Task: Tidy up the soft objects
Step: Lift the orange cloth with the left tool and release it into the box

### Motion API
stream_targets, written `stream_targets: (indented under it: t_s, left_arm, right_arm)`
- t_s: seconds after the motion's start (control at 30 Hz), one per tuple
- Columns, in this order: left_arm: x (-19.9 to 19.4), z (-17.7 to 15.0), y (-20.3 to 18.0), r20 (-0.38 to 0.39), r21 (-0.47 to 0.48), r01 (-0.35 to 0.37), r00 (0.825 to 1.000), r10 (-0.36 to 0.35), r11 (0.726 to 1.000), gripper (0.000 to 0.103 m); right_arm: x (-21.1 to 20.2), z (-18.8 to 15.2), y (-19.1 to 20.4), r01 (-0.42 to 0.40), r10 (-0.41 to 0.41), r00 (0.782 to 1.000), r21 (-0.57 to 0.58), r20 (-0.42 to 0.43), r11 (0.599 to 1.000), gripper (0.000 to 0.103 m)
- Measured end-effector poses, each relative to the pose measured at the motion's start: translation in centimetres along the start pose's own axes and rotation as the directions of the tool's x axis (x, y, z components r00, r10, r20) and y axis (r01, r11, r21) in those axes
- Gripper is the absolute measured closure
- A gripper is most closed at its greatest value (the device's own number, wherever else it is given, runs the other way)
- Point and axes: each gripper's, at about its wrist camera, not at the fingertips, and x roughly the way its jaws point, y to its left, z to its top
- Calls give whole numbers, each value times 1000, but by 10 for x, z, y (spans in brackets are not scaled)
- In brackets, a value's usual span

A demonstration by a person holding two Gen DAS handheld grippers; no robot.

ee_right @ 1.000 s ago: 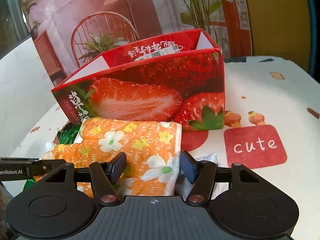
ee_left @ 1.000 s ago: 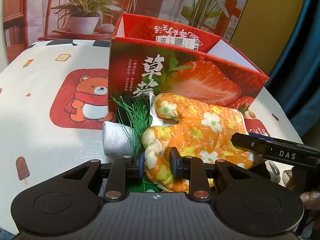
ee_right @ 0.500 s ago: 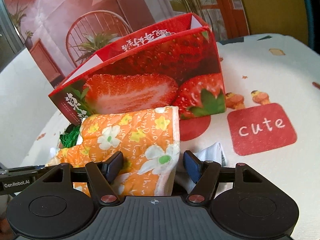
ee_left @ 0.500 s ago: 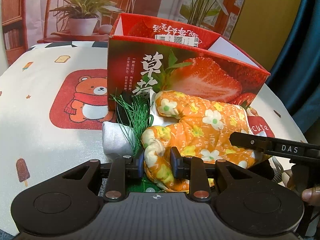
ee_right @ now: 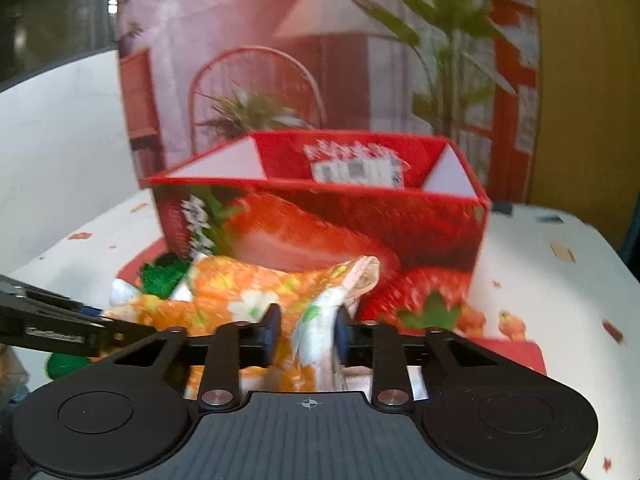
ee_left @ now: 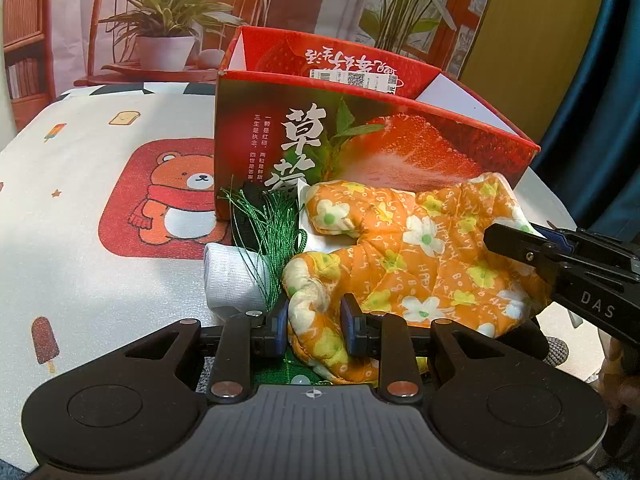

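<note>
An orange flowered oven mitt (ee_left: 420, 248) lies in front of the red strawberry box (ee_left: 400, 152). My left gripper (ee_left: 314, 320) is shut on the mitt's near, rounded end. In the right wrist view my right gripper (ee_right: 308, 328) is shut on the mitt's (ee_right: 240, 296) white-lined cuff edge, which stands bunched up between the pads. The box (ee_right: 320, 232) is open at the top and sits straight ahead of it. One finger of the right gripper (ee_left: 520, 248) reaches in over the mitt's right side. The right wrist view is blurred.
A green tassel (ee_left: 272, 232) and a rolled white cloth (ee_left: 228, 280) lie left of the mitt, with a dark object (ee_left: 248, 200) behind them. The tablecloth has a bear print (ee_left: 172, 200). A person's hand (ee_left: 616, 384) shows at the right edge.
My right gripper went from open around the mitt's cuff to shut on it, then rolled and rose, lifting that edge. The left gripper kept its grip and place.
</note>
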Motion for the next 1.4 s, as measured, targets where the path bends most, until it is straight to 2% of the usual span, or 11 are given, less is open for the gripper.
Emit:
stream_targets:
  t_s: [0.3, 0.43, 0.5, 0.6, 0.83, 1.03, 1.17, 1.4]
  left_arm:
    - [-4, 1, 1, 13, -1, 0, 1000, 0, 1000, 75]
    - [-15, 5, 0, 51, 7, -11, 999, 11, 1000, 78]
    - [-22, 7, -1, 78, 15, -20, 997, 19, 1000, 79]
    - [-34, 10, -2, 125, 24, -17, 992, 14, 1000, 79]
    - [-61, 21, -9, 239, 58, -15, 971, 0, 998, 79]
    - [-83, 35, -17, 329, 82, -13, 944, -14, 997, 79]
    - [-89, 48, -19, 363, 76, -4, 932, -24, 997, 79]
    - [-77, 84, -23, 396, 84, -55, 918, 17, 995, 80]
  right_arm:
    - [-1, 2, -4, -1, 1, 1000, 11, -10, 1000, 93]
    - [-3, 5, -10, -15, 16, 1000, 32, -26, 999, 93]
    - [-6, 9, -13, -57, 59, 998, 60, -32, 997, 93]
    - [-12, 17, -10, -69, 69, 997, 20, -16, 997, 93]
    - [-31, 41, -9, -80, 80, 995, -9, 55, 997, 93]
    - [-44, 63, -8, -87, 90, 989, -33, 117, 996, 93]
    - [-49, 78, -9, -93, 98, 983, -39, 157, 995, 94]
    - [-30, 111, -9, -69, 89, 979, -110, 185, 991, 94]
